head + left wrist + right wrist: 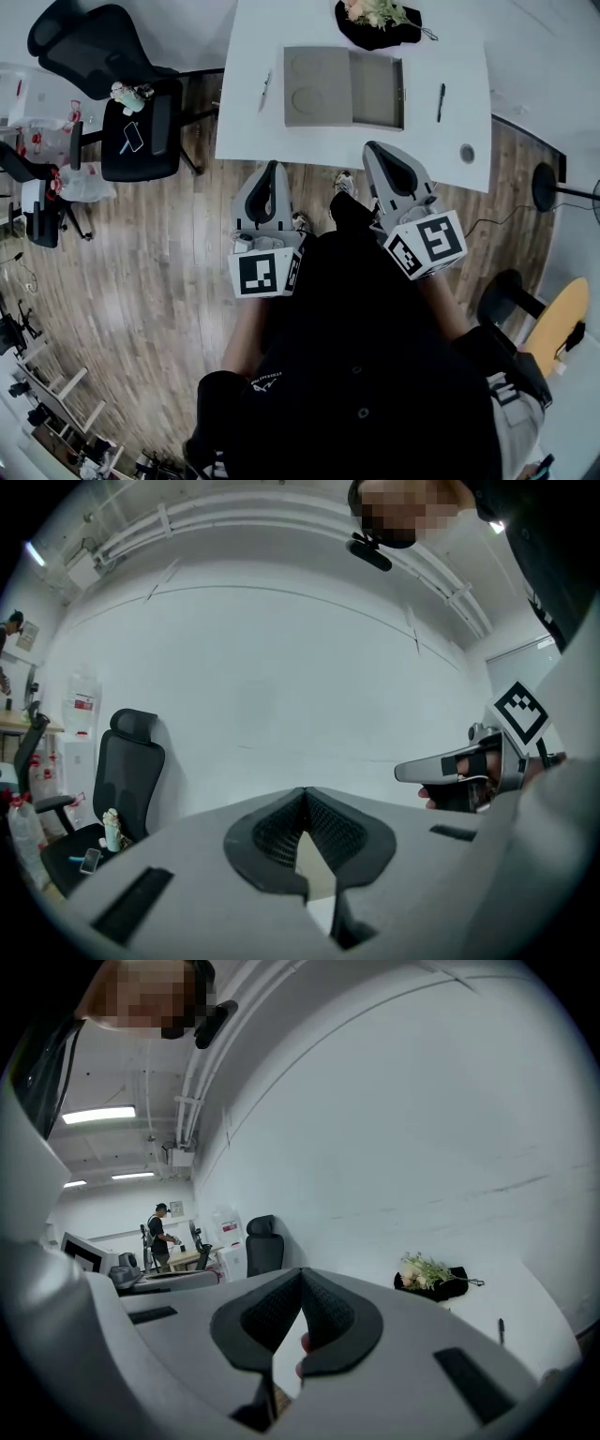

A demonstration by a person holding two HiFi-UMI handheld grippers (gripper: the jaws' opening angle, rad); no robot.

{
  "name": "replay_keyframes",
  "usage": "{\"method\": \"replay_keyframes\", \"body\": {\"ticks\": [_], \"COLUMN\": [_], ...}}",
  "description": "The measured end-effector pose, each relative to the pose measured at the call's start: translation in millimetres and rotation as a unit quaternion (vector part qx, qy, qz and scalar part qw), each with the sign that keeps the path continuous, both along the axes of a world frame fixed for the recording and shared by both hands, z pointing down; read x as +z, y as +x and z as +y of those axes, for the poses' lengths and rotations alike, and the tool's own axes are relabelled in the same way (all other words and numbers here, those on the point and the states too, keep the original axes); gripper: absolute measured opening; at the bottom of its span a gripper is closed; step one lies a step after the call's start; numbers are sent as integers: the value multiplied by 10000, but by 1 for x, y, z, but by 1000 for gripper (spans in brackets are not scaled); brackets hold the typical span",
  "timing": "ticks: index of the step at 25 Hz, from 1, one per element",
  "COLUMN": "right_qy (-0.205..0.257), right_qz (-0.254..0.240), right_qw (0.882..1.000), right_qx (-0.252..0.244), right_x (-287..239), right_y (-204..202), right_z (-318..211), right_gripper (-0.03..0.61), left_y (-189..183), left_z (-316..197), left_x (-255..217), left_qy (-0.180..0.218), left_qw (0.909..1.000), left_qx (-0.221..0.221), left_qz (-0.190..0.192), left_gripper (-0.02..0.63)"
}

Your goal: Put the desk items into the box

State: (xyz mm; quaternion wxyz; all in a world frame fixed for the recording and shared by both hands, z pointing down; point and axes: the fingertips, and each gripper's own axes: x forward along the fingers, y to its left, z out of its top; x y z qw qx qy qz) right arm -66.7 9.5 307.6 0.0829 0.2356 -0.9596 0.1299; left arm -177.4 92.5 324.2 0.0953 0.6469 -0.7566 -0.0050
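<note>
An open grey box (344, 89) lies on the white table (253, 37), lid folded out to the left. One black pen (265, 89) lies left of it and another pen (441, 101) right of it; that second pen (501, 1328) also shows in the right gripper view. A small round item (467, 153) sits near the table's right front corner. My left gripper (273, 169) (305, 794) and right gripper (374, 150) (302, 1279) hang shut and empty in front of my body. Both are at the table's near edge and point up toward a white wall.
A black bag with flowers (380, 21) (431, 1276) rests at the table's far edge. A black office chair (141, 131) (122, 771) with a phone on its seat stands left of the table. A person (161, 1232) stands far off by other desks. Wooden floor lies below.
</note>
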Motion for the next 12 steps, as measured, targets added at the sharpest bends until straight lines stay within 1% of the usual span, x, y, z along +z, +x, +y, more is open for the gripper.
{"method": "replay_keyframes", "body": {"ticks": [5,12], "right_qy": [-56,-52], "right_qz": [-55,-22], "right_qw": [9994,9958], "right_qx": [-333,-911], "right_x": [4,9], "right_y": [-2,-8], "right_z": [-44,-73], "right_gripper": [-2,-2], "left_y": [2,2], "left_z": [-35,-62], "left_x": [2,17], "left_qy": [-87,-275], "left_qw": [9993,9961], "left_qx": [-352,-834], "left_qz": [-35,9], "left_gripper": [8,8]}}
